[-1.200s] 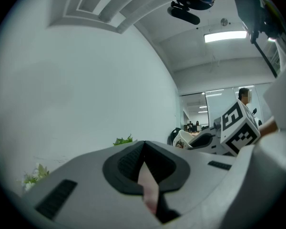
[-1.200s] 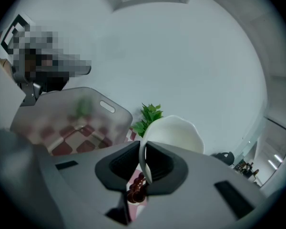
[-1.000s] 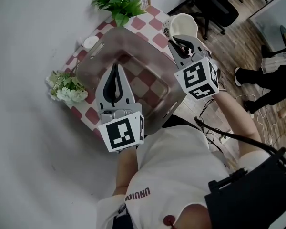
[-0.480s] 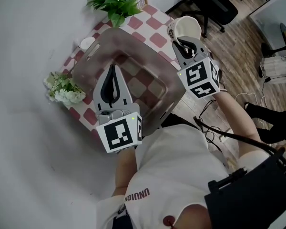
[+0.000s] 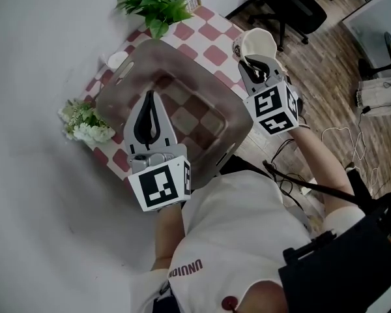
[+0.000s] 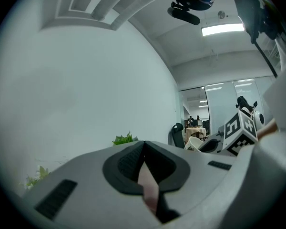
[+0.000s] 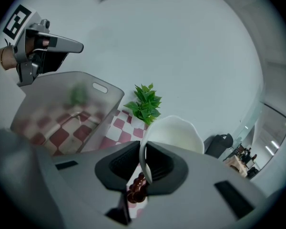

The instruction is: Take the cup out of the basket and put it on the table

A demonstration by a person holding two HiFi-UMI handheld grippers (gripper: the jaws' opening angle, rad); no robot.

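A cream cup (image 5: 257,43) with a wavy rim hangs outside the basket, near the right edge of the table. My right gripper (image 5: 256,64) is shut on the cup's rim. In the right gripper view the thin rim of the cup (image 7: 174,132) runs between the pads of my right gripper (image 7: 144,161). The translucent basket (image 5: 127,77) stands on the red-and-white checked table (image 5: 215,30), and I see nothing inside it. My left gripper (image 5: 150,116) hovers over the basket's near side, shut and empty. In the left gripper view the pads of my left gripper (image 6: 144,149) meet.
A green leafy plant (image 5: 155,2) stands at the table's far corner, white flowers (image 5: 85,122) at the left edge, and a small white dish (image 5: 117,59) beside the basket. An office chair (image 5: 293,8) stands on the wooden floor to the right.
My right gripper with the cup has drifted a little to the right, away from the basket. My left gripper has stayed over the basket.
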